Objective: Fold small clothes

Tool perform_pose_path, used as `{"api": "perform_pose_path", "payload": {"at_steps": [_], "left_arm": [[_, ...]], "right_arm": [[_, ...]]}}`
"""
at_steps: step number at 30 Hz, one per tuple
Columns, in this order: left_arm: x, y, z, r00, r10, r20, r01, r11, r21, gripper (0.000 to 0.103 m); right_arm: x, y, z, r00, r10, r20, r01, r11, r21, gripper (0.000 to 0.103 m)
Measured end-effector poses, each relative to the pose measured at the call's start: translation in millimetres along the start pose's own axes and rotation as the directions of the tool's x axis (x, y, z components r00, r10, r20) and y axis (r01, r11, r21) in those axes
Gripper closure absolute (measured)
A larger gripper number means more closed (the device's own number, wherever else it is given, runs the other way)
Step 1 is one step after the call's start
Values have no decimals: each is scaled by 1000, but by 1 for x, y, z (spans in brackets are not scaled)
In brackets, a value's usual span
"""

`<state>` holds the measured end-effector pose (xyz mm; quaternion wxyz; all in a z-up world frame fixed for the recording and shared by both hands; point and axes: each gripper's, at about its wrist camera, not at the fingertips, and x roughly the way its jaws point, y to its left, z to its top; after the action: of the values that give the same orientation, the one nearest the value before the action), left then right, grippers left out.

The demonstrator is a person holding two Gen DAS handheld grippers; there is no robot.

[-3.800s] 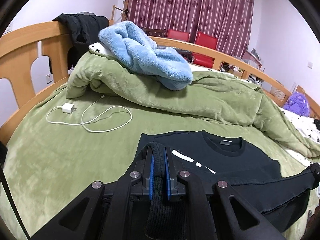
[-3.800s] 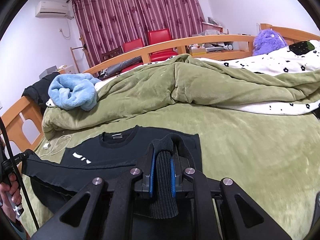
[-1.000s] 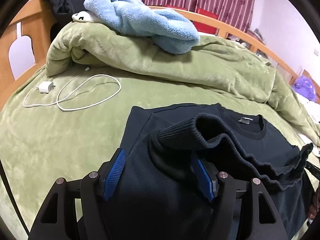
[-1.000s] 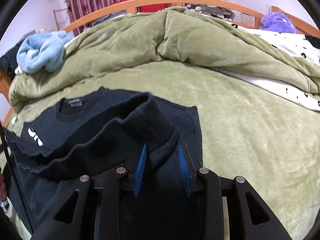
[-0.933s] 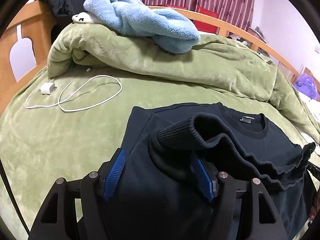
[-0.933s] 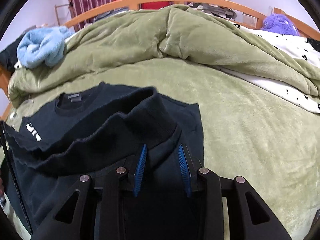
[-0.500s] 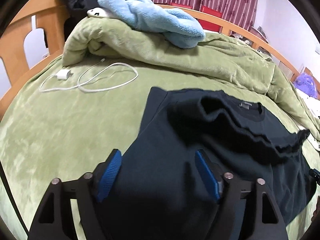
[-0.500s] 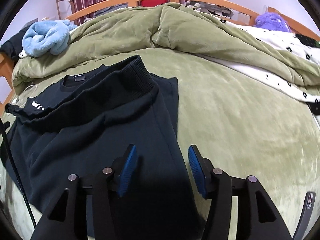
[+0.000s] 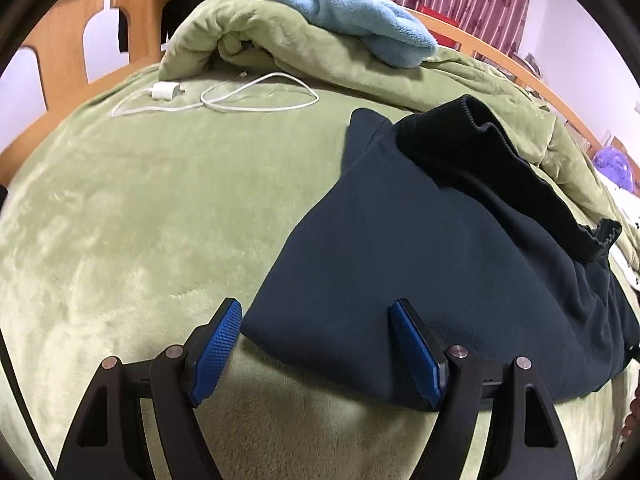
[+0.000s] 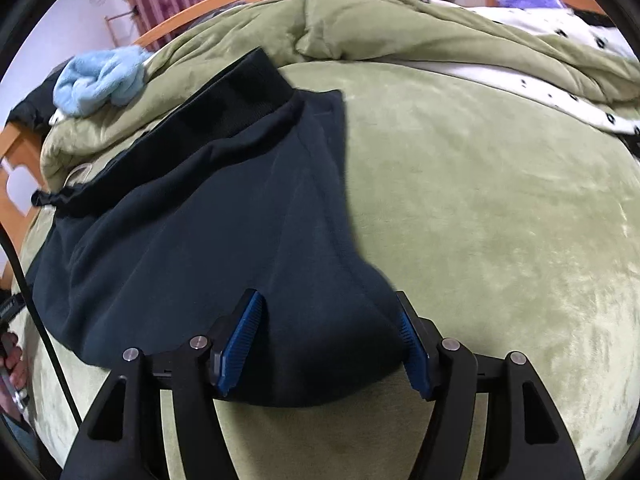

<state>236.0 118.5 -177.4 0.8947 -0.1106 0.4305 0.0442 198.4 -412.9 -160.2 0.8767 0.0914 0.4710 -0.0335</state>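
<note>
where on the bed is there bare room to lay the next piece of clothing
Two bare patches of green blanket: one between the dark sweatshirt and the white charger cable, one right of the sweatshirt up to the spotted sheet. Crowded behind: the bunched quilt with a blue fleece.

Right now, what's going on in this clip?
A person holding a two-finger tool in each hand is folding a dark sweatshirt on a green blanket-covered bed. The garment lies folded over itself, its ribbed hem up near the far edge. The left tool and the right tool are both open, holding nothing, at the sweatshirt's near folded edge. A white charger cable and a light blue fleece lie farther back.
</note>
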Motion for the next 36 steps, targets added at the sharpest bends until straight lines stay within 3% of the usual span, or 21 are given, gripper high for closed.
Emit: {"api": "perform_pose_path", "payload": {"at_steps": [6,8,9,10,11,13,14,16,24,36], "left_arm": [[13,-6,-2,1000,-7,2,7,1000,14,28],[14,-9,-2,1000,-16,2,16,1000,20,36],[14,-10,-2,1000,-30,2,30,999,24,45],[13,-12,-2,999,-43,1,43,999,28,52],[12,-13,-3,999,-46,3,46,998,32,56],[9,-17,-4,999,-49,13,49,998,45,73],[7,-19,-5,999,-50,19,49,998,50,75],[1,-24,-7,999,-40,37,38,997,68,80],[-33,-21,-17,996,-50,71,46,997,55,82],[-90,-9,-86,998,-30,60,25,996,89,82]], "right_arm": [[20,13,-2,1000,-28,-3,28,999,-37,39],[23,13,-1,1000,-22,0,22,999,-37,39],[23,13,-2,1000,-18,2,18,999,-34,40],[23,12,-2,1000,-12,4,12,999,-31,43],[22,13,-2,1000,2,4,-2,999,-33,51],[17,17,-3,1000,15,9,-15,999,-50,66],[15,18,-4,1000,21,12,-20,998,-55,73],[11,19,-4,1000,23,15,-23,998,-55,78],[-16,13,-12,997,68,26,-67,997,-25,82],[-76,-2,-81,997,72,15,-71,997,-11,82]]}}
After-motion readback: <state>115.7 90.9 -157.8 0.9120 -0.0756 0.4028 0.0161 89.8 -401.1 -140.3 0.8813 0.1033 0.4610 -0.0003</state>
